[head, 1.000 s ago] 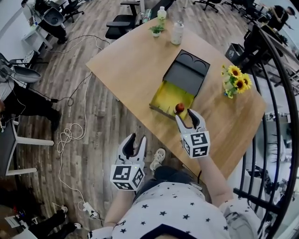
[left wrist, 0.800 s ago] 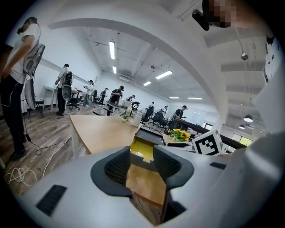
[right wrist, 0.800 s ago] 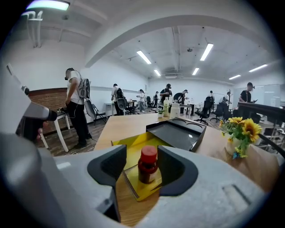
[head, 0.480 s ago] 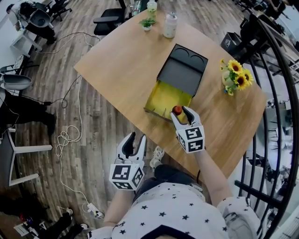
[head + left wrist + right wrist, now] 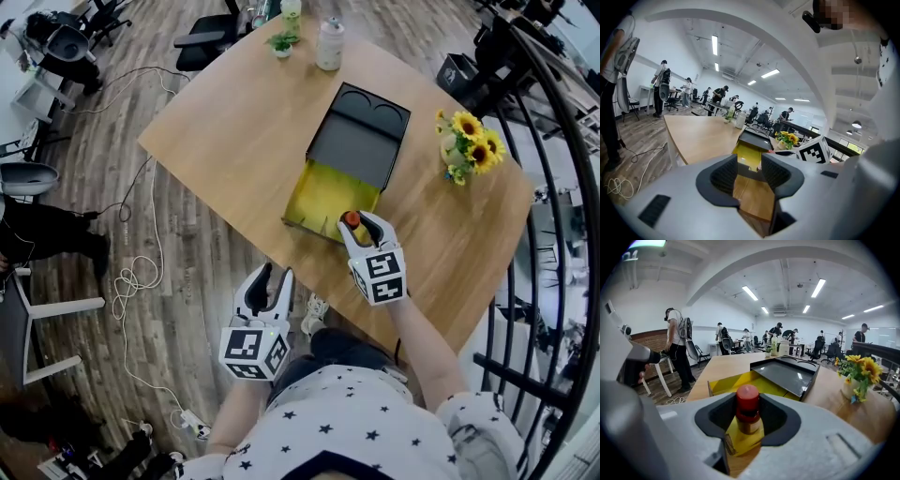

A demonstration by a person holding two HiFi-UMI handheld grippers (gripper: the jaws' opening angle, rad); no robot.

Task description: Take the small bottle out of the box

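Note:
A small brown bottle with a red cap point(image 5: 352, 220) point(image 5: 748, 409) stands upright at the near right corner of the open yellow box point(image 5: 317, 192) point(image 5: 725, 382). The box's dark lid point(image 5: 361, 141) lies folded back behind it. My right gripper point(image 5: 361, 223) point(image 5: 748, 417) reaches over the box's near wall with its jaws closing on the bottle; both pads sit against the bottle's sides. My left gripper point(image 5: 270, 278) point(image 5: 749, 171) hangs off the table's near edge, over the floor, open with nothing between its fingers.
The box sits on a wooden table point(image 5: 244, 122). A vase of sunflowers point(image 5: 464, 145) stands to the right of the lid. A white bottle point(image 5: 328, 44) and a small potted plant point(image 5: 281, 42) are at the far end. Cables point(image 5: 131, 281) lie on the floor at left.
My right gripper moved forward over the box's near wall until the bottle stood between its jaws, and the jaws narrowed onto it. The left gripper stayed put.

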